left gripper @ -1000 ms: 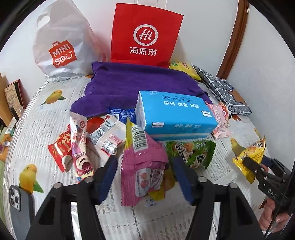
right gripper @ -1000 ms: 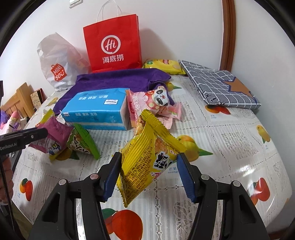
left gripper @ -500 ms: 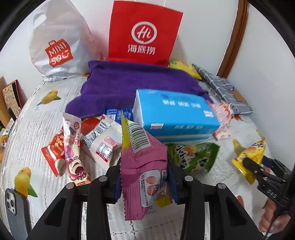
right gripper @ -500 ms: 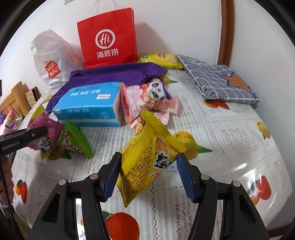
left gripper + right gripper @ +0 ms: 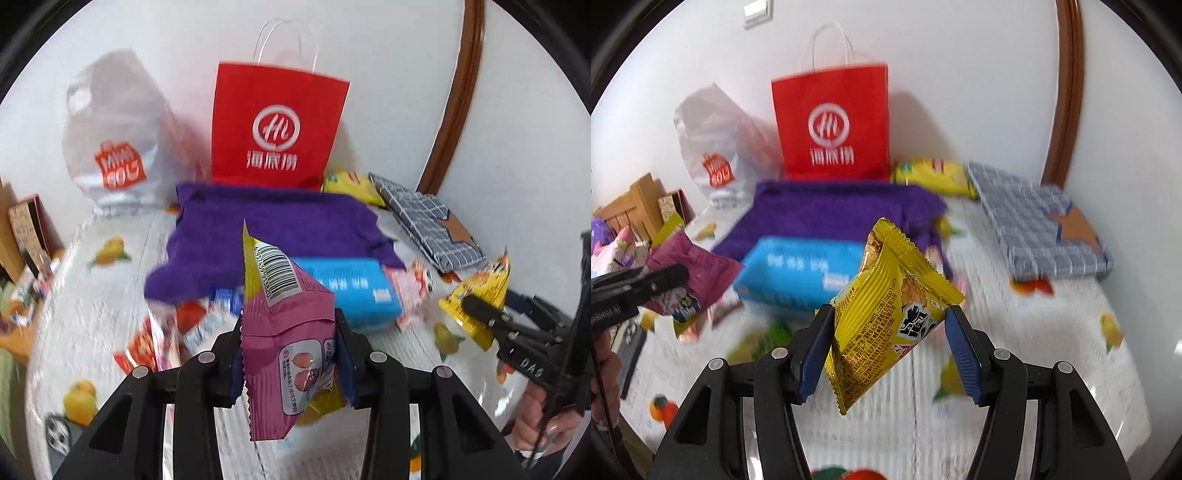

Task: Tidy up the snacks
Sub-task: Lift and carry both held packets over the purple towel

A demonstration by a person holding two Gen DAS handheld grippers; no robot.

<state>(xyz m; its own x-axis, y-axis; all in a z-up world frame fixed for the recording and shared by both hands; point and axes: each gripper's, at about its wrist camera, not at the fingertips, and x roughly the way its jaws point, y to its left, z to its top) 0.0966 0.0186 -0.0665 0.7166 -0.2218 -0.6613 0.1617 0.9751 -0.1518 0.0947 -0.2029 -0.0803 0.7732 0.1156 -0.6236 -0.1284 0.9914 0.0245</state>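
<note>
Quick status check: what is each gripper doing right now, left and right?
Left gripper: closed on the pink snack packet.
Right gripper: closed on the yellow snack packet.

A pink snack packet (image 5: 288,343) and a crinkled yellow snack packet (image 5: 886,314) each stand upright, held above the table.

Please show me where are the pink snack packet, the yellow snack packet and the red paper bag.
pink snack packet (image 5: 291,332), left wrist view, on its crinkled front
yellow snack packet (image 5: 886,317), right wrist view, on its printed middle
red paper bag (image 5: 831,122), right wrist view, on its white logo
</note>
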